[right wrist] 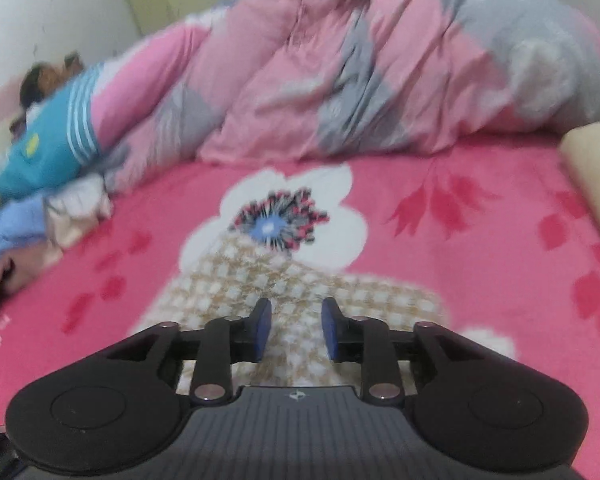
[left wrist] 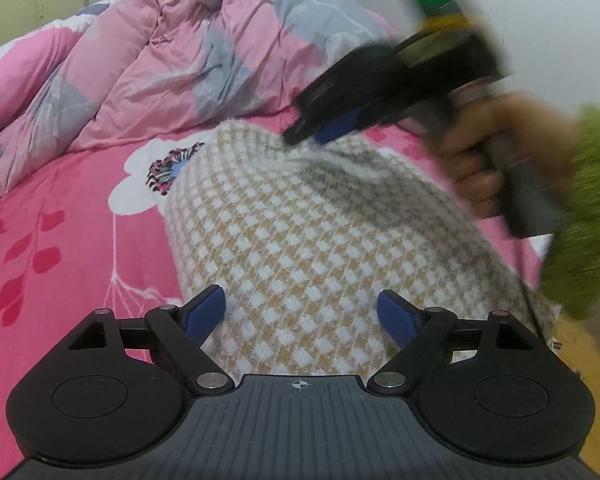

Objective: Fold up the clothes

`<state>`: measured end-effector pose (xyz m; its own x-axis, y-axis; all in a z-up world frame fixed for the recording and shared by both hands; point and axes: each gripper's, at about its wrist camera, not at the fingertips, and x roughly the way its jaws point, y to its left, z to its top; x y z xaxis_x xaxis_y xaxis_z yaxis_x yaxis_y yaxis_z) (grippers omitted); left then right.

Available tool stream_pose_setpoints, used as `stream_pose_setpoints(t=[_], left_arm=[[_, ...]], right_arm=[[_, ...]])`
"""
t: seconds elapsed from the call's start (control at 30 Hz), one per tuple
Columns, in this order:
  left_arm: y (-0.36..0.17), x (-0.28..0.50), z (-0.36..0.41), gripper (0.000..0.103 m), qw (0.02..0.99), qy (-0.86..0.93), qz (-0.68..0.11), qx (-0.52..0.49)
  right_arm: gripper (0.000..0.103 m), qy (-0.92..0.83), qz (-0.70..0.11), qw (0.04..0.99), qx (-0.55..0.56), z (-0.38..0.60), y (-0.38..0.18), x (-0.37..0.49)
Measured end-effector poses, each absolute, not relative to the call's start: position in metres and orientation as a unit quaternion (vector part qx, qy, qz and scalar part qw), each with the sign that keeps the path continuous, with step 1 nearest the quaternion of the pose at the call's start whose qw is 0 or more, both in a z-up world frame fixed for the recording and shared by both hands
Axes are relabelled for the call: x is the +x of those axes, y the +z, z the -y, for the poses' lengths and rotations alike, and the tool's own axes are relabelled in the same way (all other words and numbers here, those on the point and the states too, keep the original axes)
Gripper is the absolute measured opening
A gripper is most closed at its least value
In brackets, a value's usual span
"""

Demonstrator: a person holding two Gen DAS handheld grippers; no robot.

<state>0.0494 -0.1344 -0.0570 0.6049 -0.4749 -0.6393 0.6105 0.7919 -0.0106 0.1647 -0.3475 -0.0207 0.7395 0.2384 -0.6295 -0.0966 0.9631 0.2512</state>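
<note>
Beige and white checked knit garment (left wrist: pixel 308 248) lies on the pink flowered blanket (left wrist: pixel 60 208), in the middle of the left wrist frame. I judge one fold is just laid: the cloth looks doubled and rounded at its upper end, but more folds surely remain. Its long axis runs from the lower centre toward the upper centre, leaning slightly left. My left gripper (left wrist: pixel 300 312) stands wide open above the near end and holds nothing. My right gripper (right wrist: pixel 294 330) is partly open over the far end, nothing pinched between its blue pads (right wrist: pixel 262 332).
</note>
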Motion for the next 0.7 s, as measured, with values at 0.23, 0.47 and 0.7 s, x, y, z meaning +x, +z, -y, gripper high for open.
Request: stream_pose_setpoints(t=[0.23,0.47,0.7], left_arm=[[-0.057,0.047,0.142,0.087,0.891,-0.29,-0.328,0.123],[-0.057,0.044,0.149,0.088,0.892,-0.273,-0.333,0.139],[-0.059,0.042,0.152,0.09,0.893,-0.261,-0.336,0.146]], right_arm=[[0.037,0.096,-0.344,0.933,0.054,0.365,-0.003,0.088],[0.037,0.075,-0.375,0.924,0.007,0.354,-0.04,0.073],[0.037,0.064,-0.371,0.926,-0.002,0.355,-0.035,0.062]])
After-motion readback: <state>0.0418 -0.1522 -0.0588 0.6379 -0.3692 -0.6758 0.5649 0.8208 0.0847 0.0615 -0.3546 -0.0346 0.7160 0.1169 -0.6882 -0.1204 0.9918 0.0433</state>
